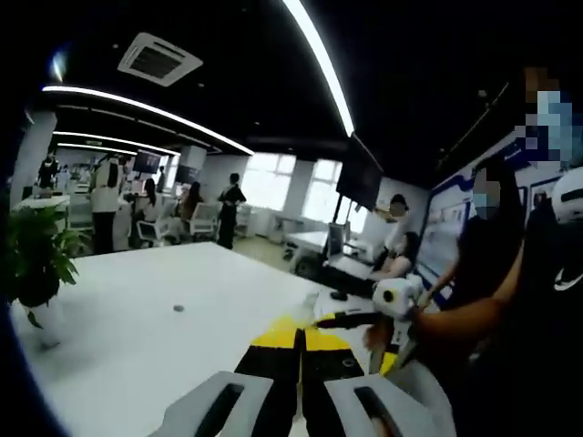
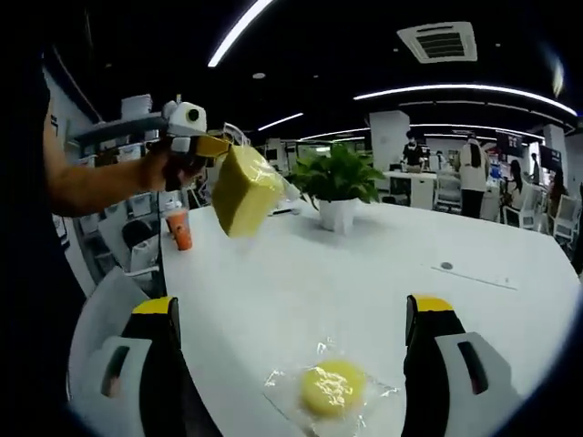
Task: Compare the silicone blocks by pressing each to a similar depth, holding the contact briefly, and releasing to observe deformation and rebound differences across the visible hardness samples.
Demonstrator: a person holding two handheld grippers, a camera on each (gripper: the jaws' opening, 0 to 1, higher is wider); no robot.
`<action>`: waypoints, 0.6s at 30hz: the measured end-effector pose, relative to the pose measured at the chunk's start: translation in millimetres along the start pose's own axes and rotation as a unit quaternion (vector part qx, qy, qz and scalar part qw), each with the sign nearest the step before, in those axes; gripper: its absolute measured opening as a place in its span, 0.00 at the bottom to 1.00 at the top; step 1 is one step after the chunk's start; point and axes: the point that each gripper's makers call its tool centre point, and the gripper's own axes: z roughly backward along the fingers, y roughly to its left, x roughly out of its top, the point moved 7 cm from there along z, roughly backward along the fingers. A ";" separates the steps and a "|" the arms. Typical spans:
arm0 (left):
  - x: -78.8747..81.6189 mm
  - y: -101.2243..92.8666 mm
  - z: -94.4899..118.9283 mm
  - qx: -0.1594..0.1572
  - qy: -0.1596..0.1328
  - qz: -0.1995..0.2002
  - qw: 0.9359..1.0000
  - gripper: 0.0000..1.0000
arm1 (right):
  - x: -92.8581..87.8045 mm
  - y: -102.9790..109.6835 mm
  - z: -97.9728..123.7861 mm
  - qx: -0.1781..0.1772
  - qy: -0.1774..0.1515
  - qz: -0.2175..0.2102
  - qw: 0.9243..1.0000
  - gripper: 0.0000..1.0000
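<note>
**One block lifted, one waiting on the surface**

On the left, the left tongs (image 2: 239, 155) hang in the air above the white surface (image 2: 301, 273), and from the right gripper view they look to be pinching a yellow block (image 2: 244, 191), tilted so one corner points down. The hand (image 2: 168, 168) on their handle is close to a small orange cup (image 2: 180, 229) further back. In the left gripper view the same tongs' jaws lie nearly together, something yellow wedged at their tips.

Moving right, a round yellow pad (image 2: 332, 386) lies on a clear plastic sheet (image 2: 282, 393), flat on the surface. It sits between the jaws of the right tongs (image 2: 296, 314), which stand spread wide and grip nothing. The pad is straight ahead of them and low, so I judge the right tongs the nearer for the next press. A potted plant (image 2: 337, 187) stands further back.

No label or writing can be read on either sample.
</note>
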 end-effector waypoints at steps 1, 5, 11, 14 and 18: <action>0.9 -1.4 -0.2 -0.005 -0.002 0.000 1.000 0.00 | 2.9 4.0 -5.0 0.019 -0.005 -0.007 1.000 0.96; 5.5 -9.2 -2.6 -0.025 -0.010 0.000 1.000 0.00 | 14.6 11.0 -19.0 0.053 -0.031 -0.011 0.998 0.96; 7.9 -21.1 -6.4 -0.045 -0.011 -0.004 0.999 0.00 | 36.5 19.7 -31.5 0.090 -0.090 -0.026 0.992 0.96; 10.0 -26.0 -7.8 -0.054 -0.013 -0.005 0.998 0.00 | 45.1 23.9 -38.5 0.107 -0.101 -0.024 0.989 0.94; 11.8 -32.8 -10.6 -0.064 -0.017 -0.005 0.998 0.00 | 52.3 32.7 -45.6 0.132 -0.112 -0.024 0.985 0.86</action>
